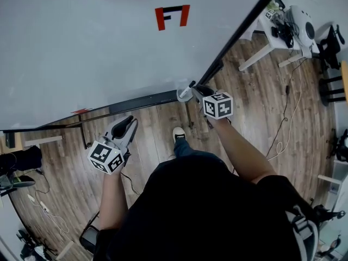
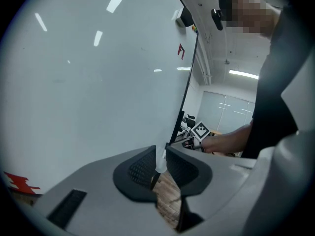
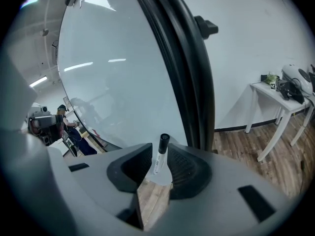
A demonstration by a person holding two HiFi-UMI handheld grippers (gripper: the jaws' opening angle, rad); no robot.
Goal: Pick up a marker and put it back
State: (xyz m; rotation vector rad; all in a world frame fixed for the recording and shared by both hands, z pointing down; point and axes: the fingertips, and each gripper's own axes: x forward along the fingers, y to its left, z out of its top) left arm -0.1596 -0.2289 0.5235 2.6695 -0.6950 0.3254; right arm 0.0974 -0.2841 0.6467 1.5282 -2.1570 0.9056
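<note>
Room: wood-plank floor (image 1: 255, 107) beneath a large whiteboard (image 1: 81, 48); a white table (image 1: 266, 42), cluttered with gear, stands to the whiteboard's right.
Whiteboard: smooth and glossy, with a black frame (image 1: 239, 31), a dark tray (image 1: 141, 102) along its lower edge and a red mark (image 1: 172, 16) on its face.
Marker (image 3: 159, 157): slim white barrel, black cap, at the whiteboard's lower right corner.
Right gripper (image 3: 160, 154): ribbed black pads pinched on the marker's barrel.
Left gripper (image 2: 161, 154): below the tray, jaws almost together with only a slit between, holding nothing.
</note>
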